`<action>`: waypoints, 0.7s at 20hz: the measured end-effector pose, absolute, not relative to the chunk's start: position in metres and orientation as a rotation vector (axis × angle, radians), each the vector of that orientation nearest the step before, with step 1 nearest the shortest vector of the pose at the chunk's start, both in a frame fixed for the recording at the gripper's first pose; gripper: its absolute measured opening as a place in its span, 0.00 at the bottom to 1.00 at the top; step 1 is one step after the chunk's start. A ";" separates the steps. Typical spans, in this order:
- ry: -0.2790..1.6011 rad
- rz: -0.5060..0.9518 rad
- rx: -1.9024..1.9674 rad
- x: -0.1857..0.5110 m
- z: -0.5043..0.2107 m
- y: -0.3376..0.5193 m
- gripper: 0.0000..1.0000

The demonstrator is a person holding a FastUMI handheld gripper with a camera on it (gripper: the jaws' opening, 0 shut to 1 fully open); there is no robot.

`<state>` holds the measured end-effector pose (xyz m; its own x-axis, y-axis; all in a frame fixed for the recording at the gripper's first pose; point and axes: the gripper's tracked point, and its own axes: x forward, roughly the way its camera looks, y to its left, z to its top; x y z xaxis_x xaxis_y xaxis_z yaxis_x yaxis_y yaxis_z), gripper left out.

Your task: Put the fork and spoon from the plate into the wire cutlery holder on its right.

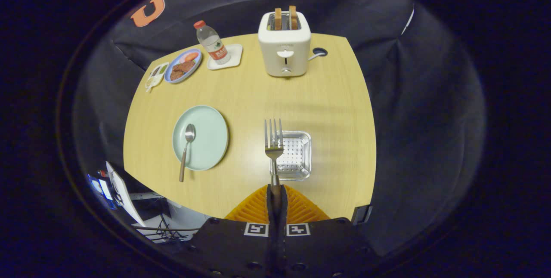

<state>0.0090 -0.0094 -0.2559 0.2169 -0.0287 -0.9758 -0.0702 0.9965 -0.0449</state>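
The hand-held gripper (275, 192) clamps a shiny metal fork (273, 140) above the perforated holder (297, 157).

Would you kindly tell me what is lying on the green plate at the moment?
A spoon lies on the green plate, its handle overhanging the near rim. The fork is off it, clamped in the gripper above the cutlery holder, hiding part of the holder's inside.

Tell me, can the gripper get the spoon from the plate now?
Probably not yet: the gripper is shut on the fork, held over the cutlery holder. The spoon lies uncovered on the plate, so the way is free afterwards.
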 end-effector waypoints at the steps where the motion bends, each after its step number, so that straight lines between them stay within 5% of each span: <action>1: 1.393 0.003 -0.067 0.005 -0.264 -0.017 0.01; 14: 1.658 -0.079 0.107 0.007 -0.311 -0.028 0.04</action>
